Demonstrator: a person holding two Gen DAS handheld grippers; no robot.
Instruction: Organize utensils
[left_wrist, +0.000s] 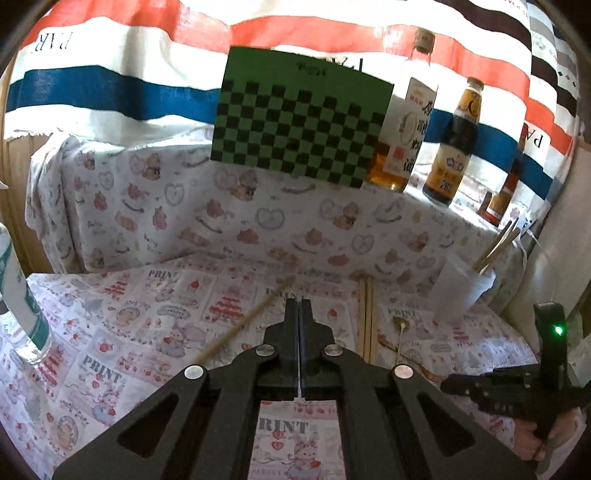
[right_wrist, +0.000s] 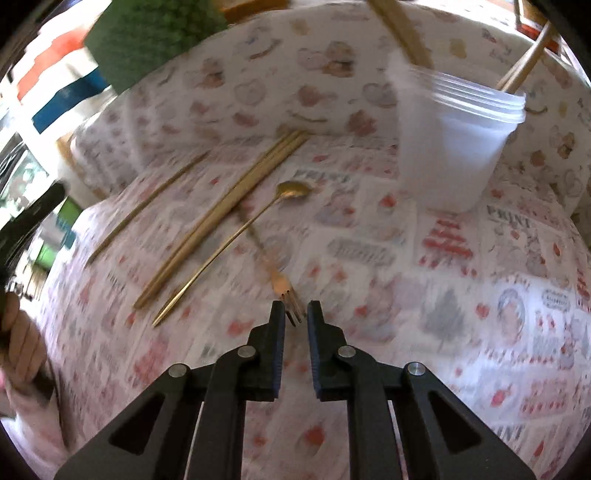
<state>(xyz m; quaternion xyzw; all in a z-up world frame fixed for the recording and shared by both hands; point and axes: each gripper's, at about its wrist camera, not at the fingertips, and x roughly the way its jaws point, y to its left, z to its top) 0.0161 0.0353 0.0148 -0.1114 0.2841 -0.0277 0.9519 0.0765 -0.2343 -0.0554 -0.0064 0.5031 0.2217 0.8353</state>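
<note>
A gold fork (right_wrist: 282, 286) lies flat on the cloth, crossing under a gold spoon (right_wrist: 236, 240). Paired chopsticks (right_wrist: 221, 214) rest beside them, a single stick (right_wrist: 147, 206) apart; more utensils stand in the translucent cup (right_wrist: 454, 147).

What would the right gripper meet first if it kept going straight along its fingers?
Most likely the gold fork: its tines lie right between the right gripper fingertips, on the printed tablecloth. The frame is motion-blurred, so whether the pads already touch it is unclear.

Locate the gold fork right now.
Right wrist view, centre: the gold fork lies on the printed tablecloth, tines between the right gripper's fingertips, its handle crossing the gold spoon.
</note>
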